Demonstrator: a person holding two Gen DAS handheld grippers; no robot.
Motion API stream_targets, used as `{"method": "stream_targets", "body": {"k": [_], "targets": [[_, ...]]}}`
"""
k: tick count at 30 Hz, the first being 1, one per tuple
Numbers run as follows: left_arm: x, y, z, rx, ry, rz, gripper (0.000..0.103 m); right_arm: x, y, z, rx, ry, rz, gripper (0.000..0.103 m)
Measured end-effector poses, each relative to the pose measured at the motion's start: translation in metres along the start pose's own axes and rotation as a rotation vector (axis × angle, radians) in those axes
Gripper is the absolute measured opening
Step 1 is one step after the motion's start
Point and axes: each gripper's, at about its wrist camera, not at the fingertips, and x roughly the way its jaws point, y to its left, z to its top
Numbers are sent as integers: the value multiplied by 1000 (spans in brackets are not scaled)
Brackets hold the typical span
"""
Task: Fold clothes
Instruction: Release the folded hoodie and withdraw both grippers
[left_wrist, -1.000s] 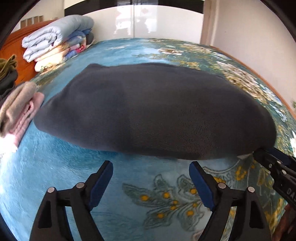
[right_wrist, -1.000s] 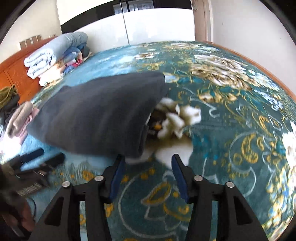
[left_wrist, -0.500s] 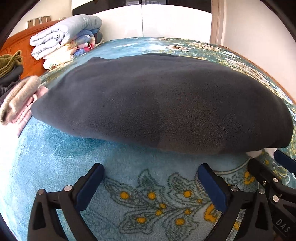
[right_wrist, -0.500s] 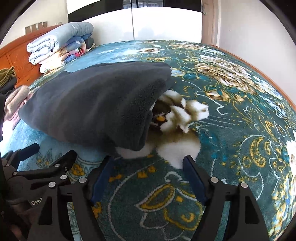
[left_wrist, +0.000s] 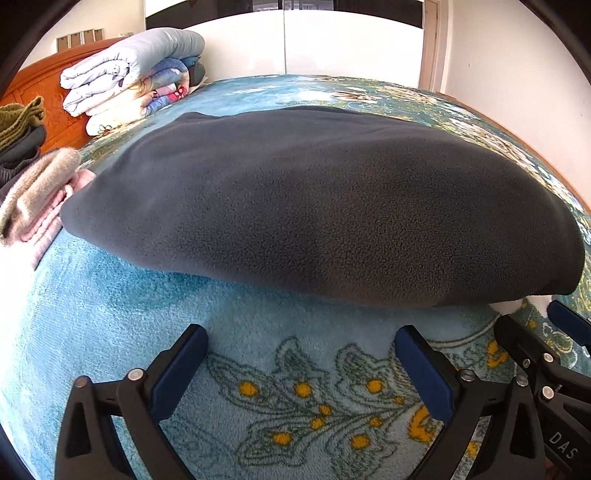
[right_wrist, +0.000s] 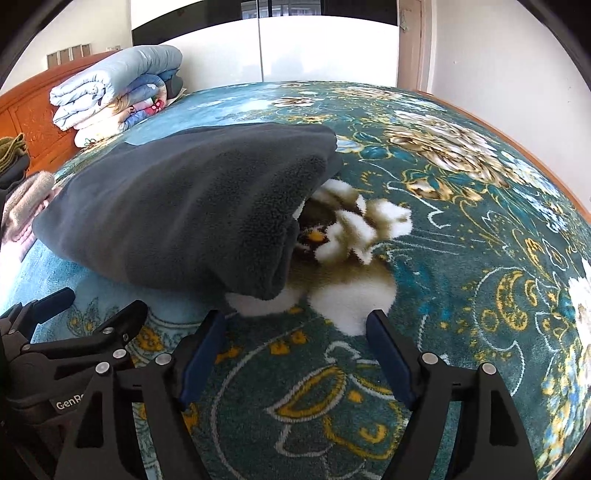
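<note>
So the dark grey fleece (left_wrist: 314, 206) was lying folded on the bed (left_wrist: 122, 317), which had a plush teal cover with flowers on it. Both tools sat just near of the fleece's near edge, not touching it. The left tool (left_wrist: 301, 354) was spread as wide as it goes, nothing between its blue pads, only bedcover. The right tool (right_wrist: 295, 339) had just been opening too; its jaws were wide apart and empty, just short of the fleece's right corner, where the folded layers showed. No containers anywhere, only piles: a stack of folded quilts (left_wrist: 136, 77) at the far left by the wooden headboard (left_wrist: 44, 92), and a pink and beige pile of folded clothes (left_wrist: 33, 199) on the left, touching the fleece's left end.
</note>
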Motion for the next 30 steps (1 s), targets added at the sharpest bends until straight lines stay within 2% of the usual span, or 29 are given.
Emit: {"method": "stream_targets", "body": {"k": [3,15,30], "targets": [[0,0,1,-4,0,-6,103,1,-4,0,26,5,-31,94],[-2,-8,-1,0,2,-5,103,5,-9,0,42,23,-19,96],[-2,1,1,-5,2,-11,103,5,-8,-2,45,22,-15,97]]}}
